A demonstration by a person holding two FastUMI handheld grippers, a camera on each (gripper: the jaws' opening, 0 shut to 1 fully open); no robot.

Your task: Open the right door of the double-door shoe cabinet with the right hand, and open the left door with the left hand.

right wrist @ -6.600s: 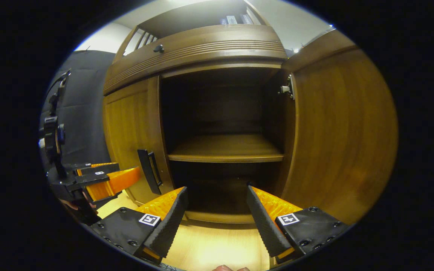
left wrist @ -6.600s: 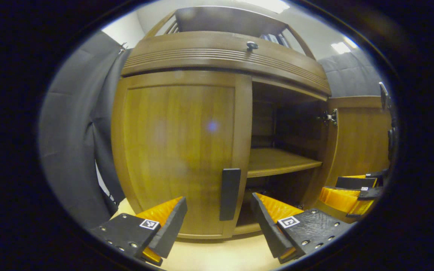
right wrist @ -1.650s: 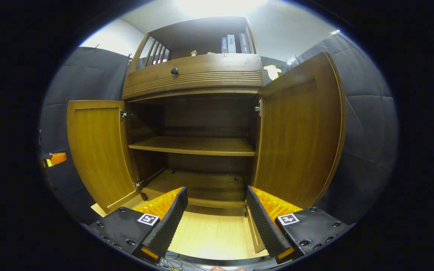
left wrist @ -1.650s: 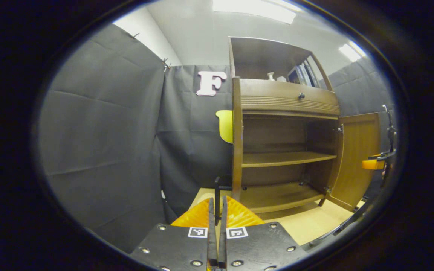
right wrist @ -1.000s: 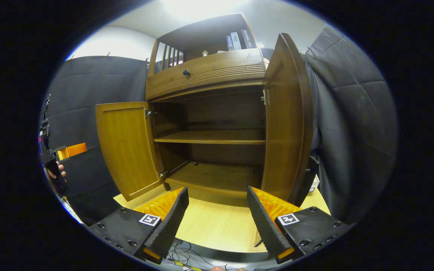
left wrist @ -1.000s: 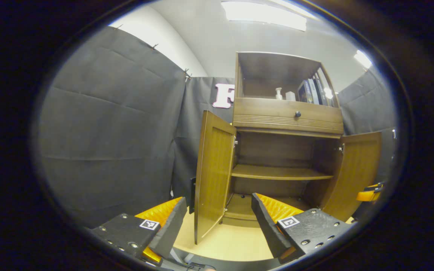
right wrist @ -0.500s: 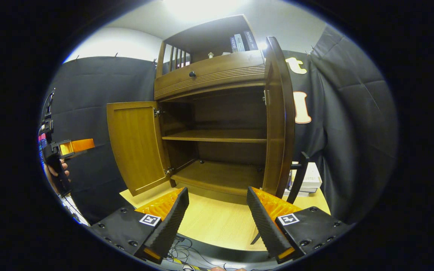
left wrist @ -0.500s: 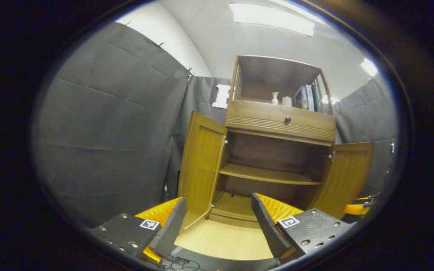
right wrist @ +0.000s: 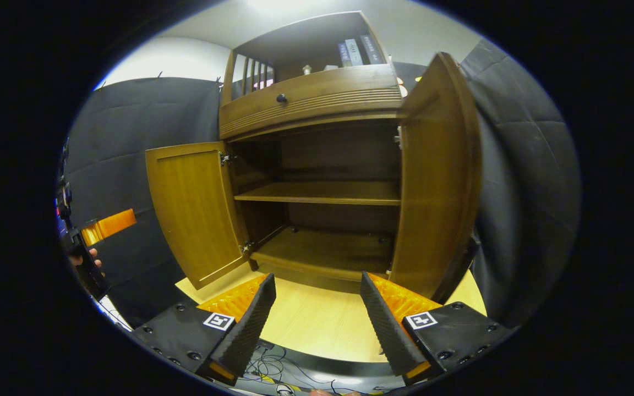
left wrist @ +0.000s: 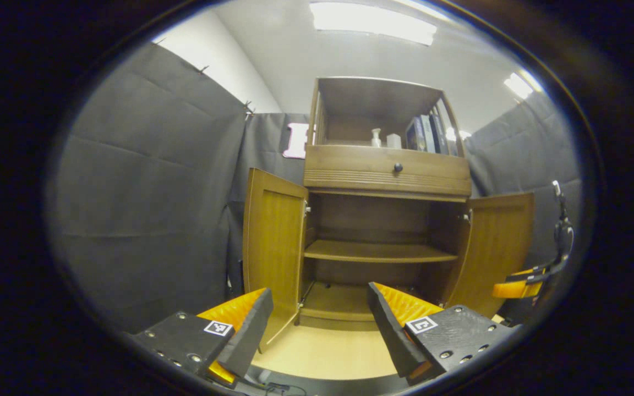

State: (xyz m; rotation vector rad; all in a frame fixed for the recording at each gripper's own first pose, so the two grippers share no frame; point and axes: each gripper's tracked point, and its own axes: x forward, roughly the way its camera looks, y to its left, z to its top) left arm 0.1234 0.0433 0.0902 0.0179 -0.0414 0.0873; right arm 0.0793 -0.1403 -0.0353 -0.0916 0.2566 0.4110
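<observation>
with both doors (right wrist: 196, 209) open, cabinet (right wrist: 322, 220) empty

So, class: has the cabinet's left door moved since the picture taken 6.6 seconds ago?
Yes. The left door has swung outward on its hinges, away from the cabinet's middle shelf, which it hid before.

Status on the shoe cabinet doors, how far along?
Done: the left door and right door both stand swung wide, the shelf exposed. In hand: nothing; the left claw and right claw are open and clear of the cabinet. Left: nothing visible remains.
</observation>
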